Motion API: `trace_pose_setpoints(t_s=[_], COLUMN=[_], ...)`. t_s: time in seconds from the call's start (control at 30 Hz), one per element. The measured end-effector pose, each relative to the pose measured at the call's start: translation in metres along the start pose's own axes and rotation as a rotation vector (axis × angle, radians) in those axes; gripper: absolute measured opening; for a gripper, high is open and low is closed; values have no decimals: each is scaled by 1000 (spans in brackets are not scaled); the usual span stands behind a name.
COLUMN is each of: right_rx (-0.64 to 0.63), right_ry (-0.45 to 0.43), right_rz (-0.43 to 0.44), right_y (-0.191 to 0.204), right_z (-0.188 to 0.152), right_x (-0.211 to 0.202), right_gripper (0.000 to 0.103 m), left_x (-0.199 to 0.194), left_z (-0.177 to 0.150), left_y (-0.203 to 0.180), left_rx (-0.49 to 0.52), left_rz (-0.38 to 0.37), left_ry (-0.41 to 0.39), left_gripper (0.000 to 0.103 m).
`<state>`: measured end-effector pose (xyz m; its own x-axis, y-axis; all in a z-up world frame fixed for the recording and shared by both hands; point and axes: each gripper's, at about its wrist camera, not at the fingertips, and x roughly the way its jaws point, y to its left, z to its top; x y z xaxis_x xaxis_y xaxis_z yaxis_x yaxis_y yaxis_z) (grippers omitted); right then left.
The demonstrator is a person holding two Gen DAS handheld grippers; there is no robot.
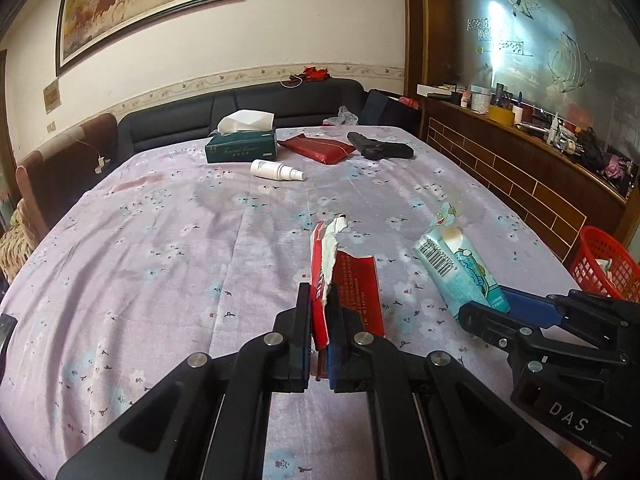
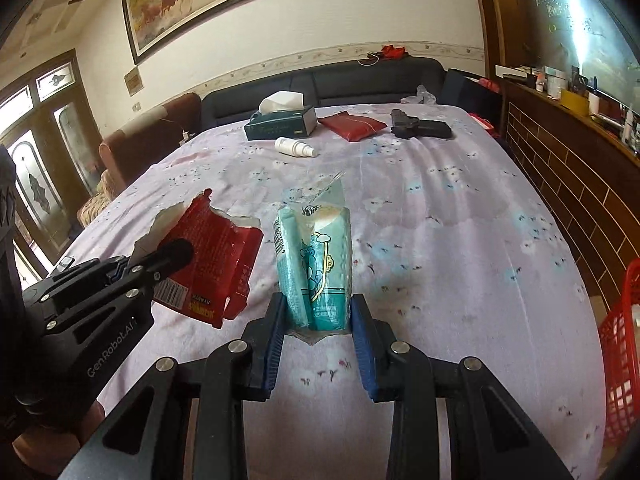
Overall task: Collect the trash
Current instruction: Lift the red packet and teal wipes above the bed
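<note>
My left gripper [image 1: 319, 308] is shut on a torn red wrapper [image 1: 352, 280] and holds it over the floral tablecloth; the wrapper also shows in the right wrist view [image 2: 216, 248]. My right gripper [image 2: 318, 312] is shut on a teal tissue packet [image 2: 316, 260], which also shows in the left wrist view [image 1: 460, 268]. The left gripper [image 2: 176, 256] is to the left of the packet. The right gripper [image 1: 486, 314] is to the right of the wrapper. A red plastic basket [image 1: 604, 264] stands beyond the table's right edge and also shows in the right wrist view [image 2: 620, 340].
At the table's far end lie a green tissue box [image 1: 240, 144], a white spray bottle [image 1: 276, 170], a red pouch [image 1: 320, 146] and a black toy gun [image 1: 380, 148]. A dark sofa [image 1: 248, 100] runs behind the table. A wooden counter [image 1: 520, 160] lines the right side.
</note>
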<state>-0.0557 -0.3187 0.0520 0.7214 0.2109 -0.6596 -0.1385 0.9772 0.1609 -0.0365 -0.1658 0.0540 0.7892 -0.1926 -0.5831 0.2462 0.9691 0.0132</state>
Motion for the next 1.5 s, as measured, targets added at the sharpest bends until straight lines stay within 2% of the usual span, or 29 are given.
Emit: trace_pose_setpoints(t_s=[0.83,1.5], right_rx=[37,100], right_ry=[-50,-104], right_rz=[-32,-67], right_y=[-10,-41], right_z=[-8,-11], right_x=[-34,-68], right_gripper=[35,35], left_x=[-28,-35], left_z=[-1,10], left_y=[-17,-48], left_rx=[69,133], left_rz=[2,-38], left_ry=[-73,-105], left_gripper=[5,5])
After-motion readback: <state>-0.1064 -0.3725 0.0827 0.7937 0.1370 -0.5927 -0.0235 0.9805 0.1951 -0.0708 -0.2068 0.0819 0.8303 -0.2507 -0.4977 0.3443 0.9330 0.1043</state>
